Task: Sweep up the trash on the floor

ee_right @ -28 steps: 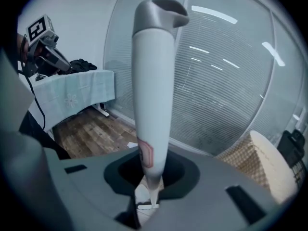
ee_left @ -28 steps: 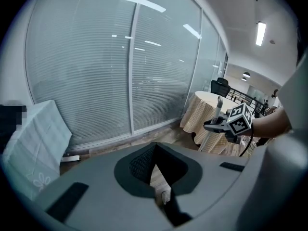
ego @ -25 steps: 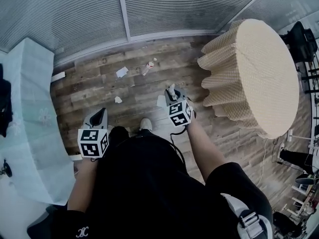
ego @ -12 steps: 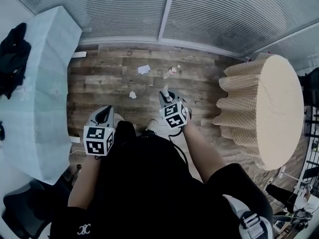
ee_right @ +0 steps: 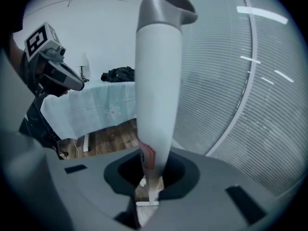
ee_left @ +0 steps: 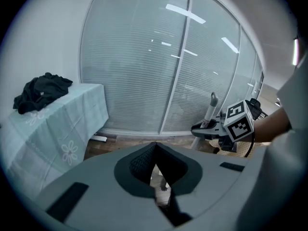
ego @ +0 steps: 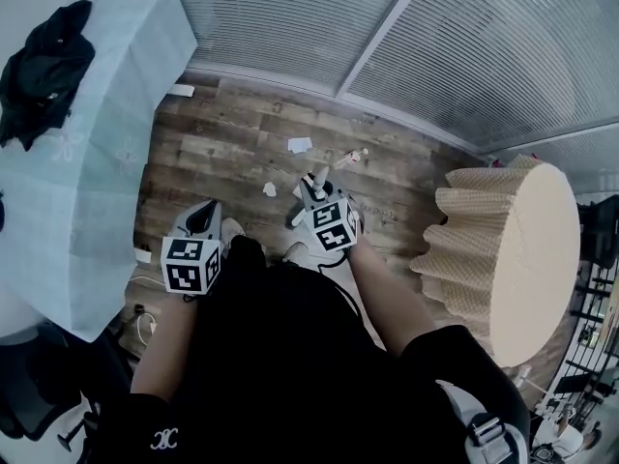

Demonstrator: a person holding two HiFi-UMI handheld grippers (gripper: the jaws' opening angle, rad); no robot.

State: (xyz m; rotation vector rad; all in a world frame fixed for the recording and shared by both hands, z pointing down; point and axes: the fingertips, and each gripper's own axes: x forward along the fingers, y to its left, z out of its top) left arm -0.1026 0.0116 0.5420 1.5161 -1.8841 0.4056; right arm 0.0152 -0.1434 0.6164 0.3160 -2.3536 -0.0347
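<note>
My right gripper [ego: 316, 193] is shut on the upright grey-white broom handle [ee_right: 157, 81], which bears a red label low down. In the head view the handle's top [ego: 311, 178] pokes up just past the marker cube. My left gripper [ego: 204, 213] hangs at the left over the wooden floor, shut with nothing between its jaws [ee_left: 155, 148]. Trash lies ahead on the floor: a flat white paper [ego: 300, 145], a crumpled white scrap [ego: 270, 189] and a small pinkish piece [ego: 348, 156]. The broom's head is hidden below my hands.
A table under a pale blue cloth [ego: 87, 162] with a black garment [ego: 44, 71] stands at the left. At the right is a round table with a pleated beige cover [ego: 513, 249]. A glass wall with blinds [ego: 387, 37] closes the far side. A cable [ego: 145, 322] lies by the left table.
The head view has swung left: the blue-clothed table fills more of the left, the beige table has slid right. Both grippers keep their hold and place in front of the body.
</note>
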